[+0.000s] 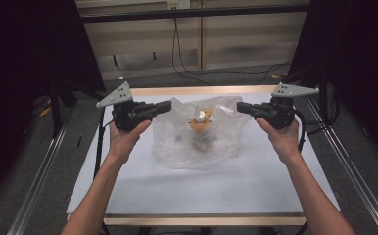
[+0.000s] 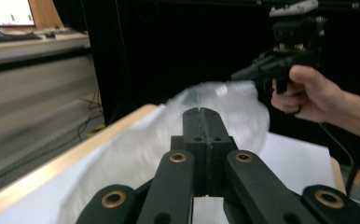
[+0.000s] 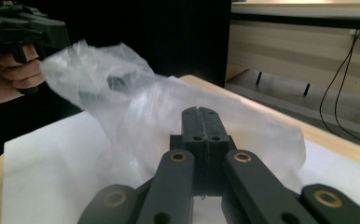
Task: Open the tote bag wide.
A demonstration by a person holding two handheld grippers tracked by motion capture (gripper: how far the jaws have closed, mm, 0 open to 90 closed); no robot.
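A crumpled clear plastic bag (image 1: 177, 144) lies in the middle of the white table (image 1: 201, 191). Inside it is an orange bottle with a white cap (image 1: 200, 125). My left gripper (image 1: 166, 105) meets the bag's left edge with its jaws pressed together. My right gripper (image 1: 239, 106) meets the right edge the same way. In the left gripper view the shut jaws (image 2: 200, 111) point at the bag (image 2: 225, 107), whose far edge rises to the right gripper (image 2: 238, 74). In the right gripper view the bag (image 3: 136, 121) lifts toward the left gripper (image 3: 64, 35).
The table has a wooden rim (image 1: 197, 90) at its far side and dark curtains on both sides. Cables (image 1: 187, 68) hang by the back wall. Metal rails (image 1: 40, 171) run along the floor beside the table.
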